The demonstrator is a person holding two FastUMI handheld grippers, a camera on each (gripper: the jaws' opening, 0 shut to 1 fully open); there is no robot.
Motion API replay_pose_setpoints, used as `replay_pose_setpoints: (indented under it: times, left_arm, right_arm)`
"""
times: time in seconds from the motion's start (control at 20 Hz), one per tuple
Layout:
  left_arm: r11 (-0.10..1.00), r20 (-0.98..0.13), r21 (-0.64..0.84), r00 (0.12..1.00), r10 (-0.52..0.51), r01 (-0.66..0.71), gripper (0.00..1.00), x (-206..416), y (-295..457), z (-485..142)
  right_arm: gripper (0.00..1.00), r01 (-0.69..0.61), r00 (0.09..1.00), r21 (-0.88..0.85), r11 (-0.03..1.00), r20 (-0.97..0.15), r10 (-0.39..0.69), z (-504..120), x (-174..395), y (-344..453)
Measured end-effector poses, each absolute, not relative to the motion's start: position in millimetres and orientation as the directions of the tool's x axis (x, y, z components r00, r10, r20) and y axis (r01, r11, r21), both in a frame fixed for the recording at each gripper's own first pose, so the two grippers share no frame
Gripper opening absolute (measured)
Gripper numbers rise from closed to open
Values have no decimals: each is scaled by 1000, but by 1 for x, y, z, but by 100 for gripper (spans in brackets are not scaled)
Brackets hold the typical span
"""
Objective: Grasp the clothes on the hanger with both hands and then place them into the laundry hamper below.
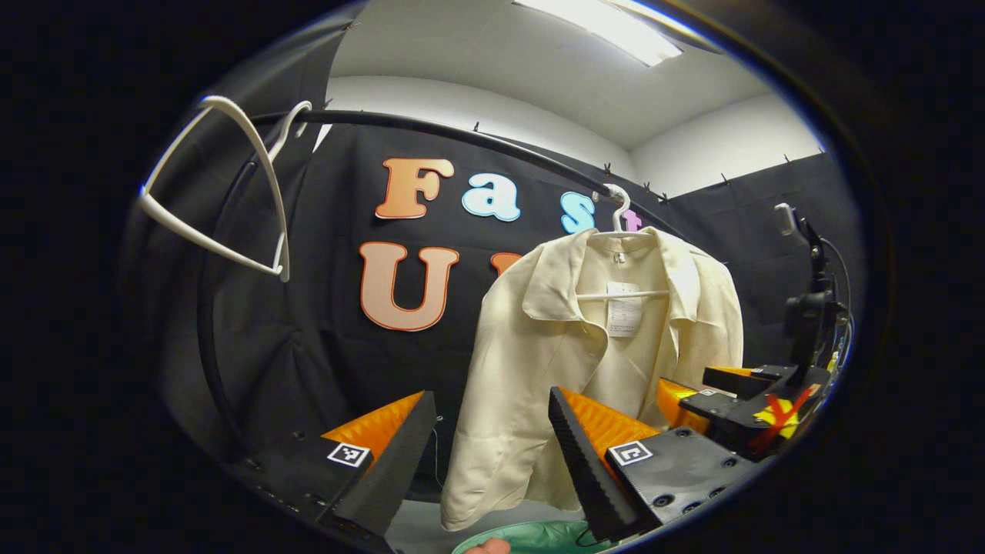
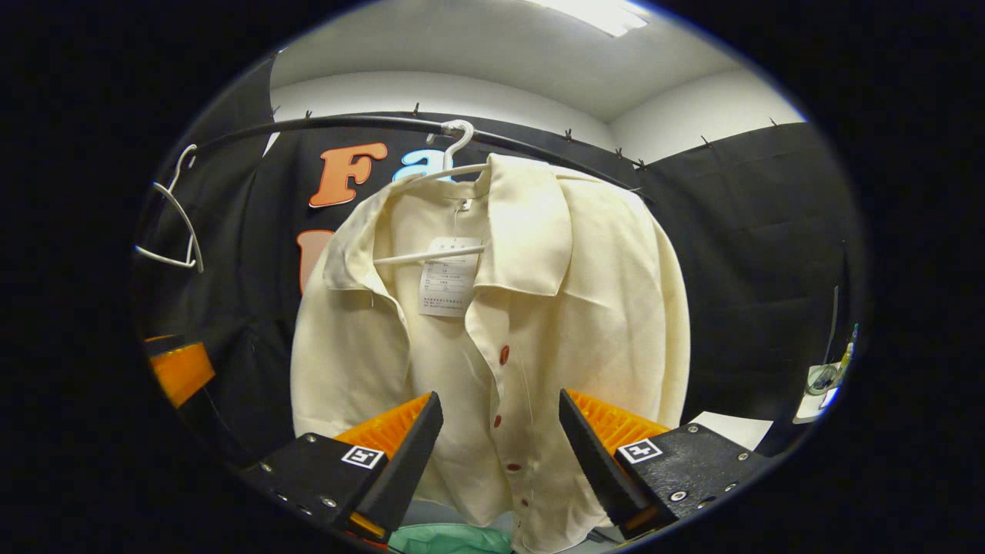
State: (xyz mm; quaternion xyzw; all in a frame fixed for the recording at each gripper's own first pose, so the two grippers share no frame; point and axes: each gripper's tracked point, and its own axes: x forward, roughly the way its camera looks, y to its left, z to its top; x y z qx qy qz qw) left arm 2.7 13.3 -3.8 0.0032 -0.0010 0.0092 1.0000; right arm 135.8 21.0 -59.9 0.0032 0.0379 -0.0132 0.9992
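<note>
In the left gripper view, the left gripper [image 1: 492, 431] has its fingers spread wide, holding nothing; the right gripper [image 2: 500, 435] likewise gapes apart before the cream shirt [image 2: 531, 323]. Below lies the green laundry hamper [image 2: 450, 538]. The shirt hangs on a white hanger [image 2: 454, 154] from the black rail [image 1: 462, 138], an empty hanger [image 1: 231, 185] near the rail's left end.

An empty white hanger [image 1: 223, 188] dangles tilted from the black rail [image 1: 462, 138] (far to one side). A ceiling light [image 1: 600, 27] glows overhead, and a black stand [image 1: 808, 308] rises by the wall.
</note>
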Motion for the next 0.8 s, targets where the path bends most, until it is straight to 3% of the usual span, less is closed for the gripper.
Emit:
replay_pose_setpoints:
  times: [0.25, 0.35, 0.45, 0.65, 0.75, 0.8]
  left_arm:
    - [999, -6, 2, 999, 52, -52, 100, 7, 26, -8]
    - [998, -9, 4, 998, 59, -59, 97, 11, 31, -10]
    - [998, -6, 1, 998, 56, -56, 97, 14, 32, -10]
    - [1000, 15, -3, 1000, 2, -2, 100, 22, 16, -10]
    - [999, 23, -6, 999, -39, 39, 97, 32, 2, -10]
    - [998, 27, -8, 998, -64, 64, 97, 38, -8, -11]
  right_arm:
    - [95, 102, 990, 43, 994, -102, -98, -70, 177, -1]
    - [93, 146, 986, 53, 988, -93, -141, -67, 187, -16]
    - [86, 168, 983, 48, 985, -87, -163, -64, 192, -27]
    - [51, 204, 977, 15, 979, -70, -203, -57, 189, -56]
    - [19, 217, 975, -4, 976, -53, -217, -48, 180, -72]
    - [12, 208, 977, -8, 978, -49, -208, -46, 175, -75]
